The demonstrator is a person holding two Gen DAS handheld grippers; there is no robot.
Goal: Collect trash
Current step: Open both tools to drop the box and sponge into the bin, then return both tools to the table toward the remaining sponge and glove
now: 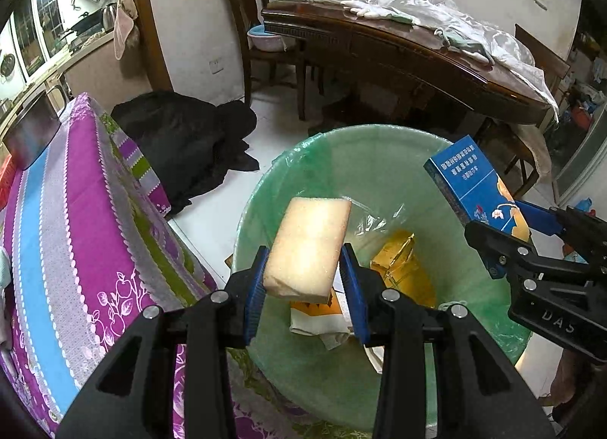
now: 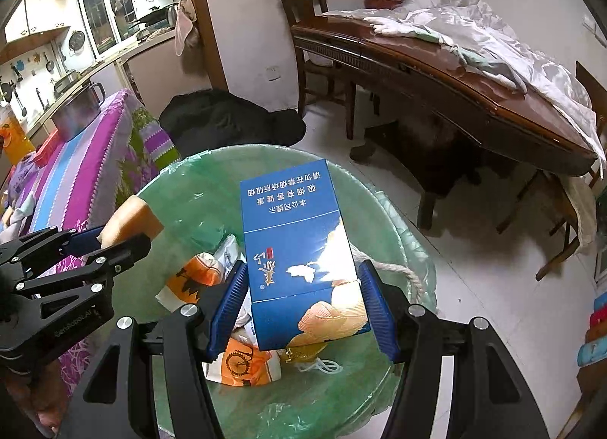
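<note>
Two handheld grippers hang over a bin lined with a green plastic bag (image 1: 379, 173), standing on white floor beside a purple floral-covered surface (image 1: 76, 219). Orange-printed wrappers (image 2: 197, 272) and a yellow packet (image 1: 402, 264) lie inside. Right gripper (image 2: 303, 298) clamps a blue cigarette pack (image 2: 296, 249) above the opening; left gripper (image 1: 303, 279) pinches a pale sponge block (image 1: 309, 249).

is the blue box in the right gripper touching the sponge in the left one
Apart. The left wrist view shows the sponge between the left gripper pads and the blue box off to the side, with open bin liner between them.
</note>
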